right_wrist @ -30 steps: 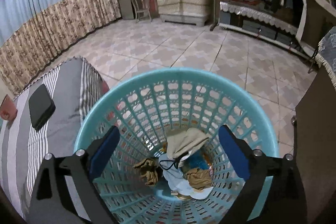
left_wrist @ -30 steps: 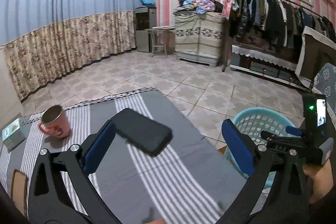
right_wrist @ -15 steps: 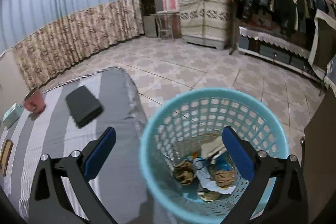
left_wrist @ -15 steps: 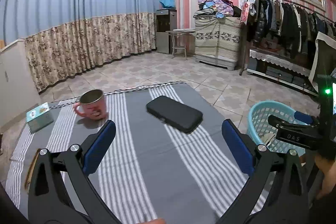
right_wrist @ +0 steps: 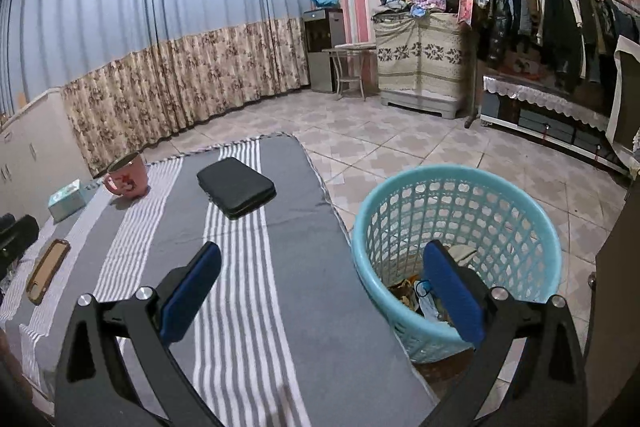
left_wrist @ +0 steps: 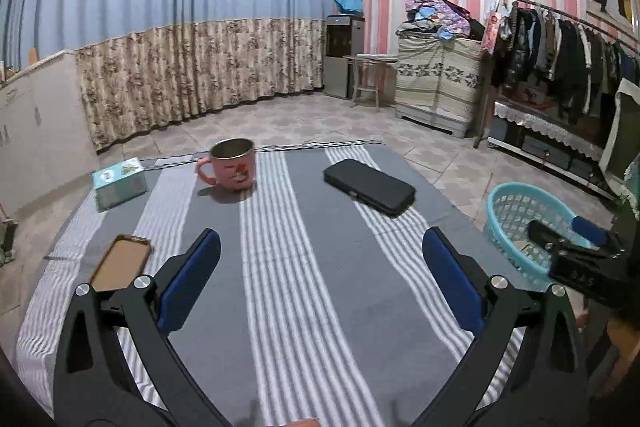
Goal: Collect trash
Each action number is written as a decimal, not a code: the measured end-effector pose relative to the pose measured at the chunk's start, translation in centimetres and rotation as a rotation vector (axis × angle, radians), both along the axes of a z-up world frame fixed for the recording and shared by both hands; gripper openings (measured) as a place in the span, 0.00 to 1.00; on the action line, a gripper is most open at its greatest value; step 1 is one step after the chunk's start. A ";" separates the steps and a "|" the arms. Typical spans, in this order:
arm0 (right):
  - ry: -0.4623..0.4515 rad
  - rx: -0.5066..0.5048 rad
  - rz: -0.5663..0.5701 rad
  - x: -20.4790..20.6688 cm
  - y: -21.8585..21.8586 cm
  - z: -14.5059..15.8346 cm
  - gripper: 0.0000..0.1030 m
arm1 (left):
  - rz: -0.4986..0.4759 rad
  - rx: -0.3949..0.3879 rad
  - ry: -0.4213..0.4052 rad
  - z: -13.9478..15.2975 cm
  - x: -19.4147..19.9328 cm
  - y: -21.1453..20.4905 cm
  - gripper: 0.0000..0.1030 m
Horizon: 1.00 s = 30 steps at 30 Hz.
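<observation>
Both grippers are empty and spread wide. The left gripper (left_wrist: pixel 320 287) hangs over the striped tabletop (left_wrist: pixel 304 267), and the right gripper (right_wrist: pixel 322 291) straddles the tabletop's right edge, its right finger in front of the basket (right_wrist: pixel 520 223).

Judging by this, the task is between pieces or close to done. The trash (right_wrist: pixel 416 297) that can be seen, crumpled paper and scraps, already lies in the bottom of the basket, which stands on the floor just beside the tabletop. From the right gripper it sits at about 3 o'clock, near; from the left gripper the basket (left_wrist: pixel 516 211) is at about 2 o'clock, well apart, with the right gripper's body in front of it.

What lies on the tabletop does not look like trash: a pink mug (left_wrist: pixel 232 167) at 11 o'clock of the left gripper, a black case (left_wrist: pixel 368 185) at 1 o'clock, a small box (left_wrist: pixel 119 181) at 10 o'clock and a brown phone (left_wrist: pixel 120 261) close at 9 o'clock, just beside the left finger.

The next move, as I judge it, calls for a look over the tabletop and floor for any scrap left. None shows in either view. If one turns up, the nearer gripper should come down over it, close, and carry it over the basket rim.
</observation>
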State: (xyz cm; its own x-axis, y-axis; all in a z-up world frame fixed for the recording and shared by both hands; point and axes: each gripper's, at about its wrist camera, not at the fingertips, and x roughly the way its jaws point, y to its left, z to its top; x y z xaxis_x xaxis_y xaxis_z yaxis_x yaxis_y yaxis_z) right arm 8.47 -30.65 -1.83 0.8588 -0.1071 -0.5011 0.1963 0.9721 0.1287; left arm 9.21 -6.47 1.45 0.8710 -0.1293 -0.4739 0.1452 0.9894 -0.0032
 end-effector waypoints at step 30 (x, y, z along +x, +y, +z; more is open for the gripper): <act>-0.064 -0.112 0.061 -5.8 6.3 0.5 0.96 | 0.060 0.000 -0.072 -0.3 -4.1 3.4 0.95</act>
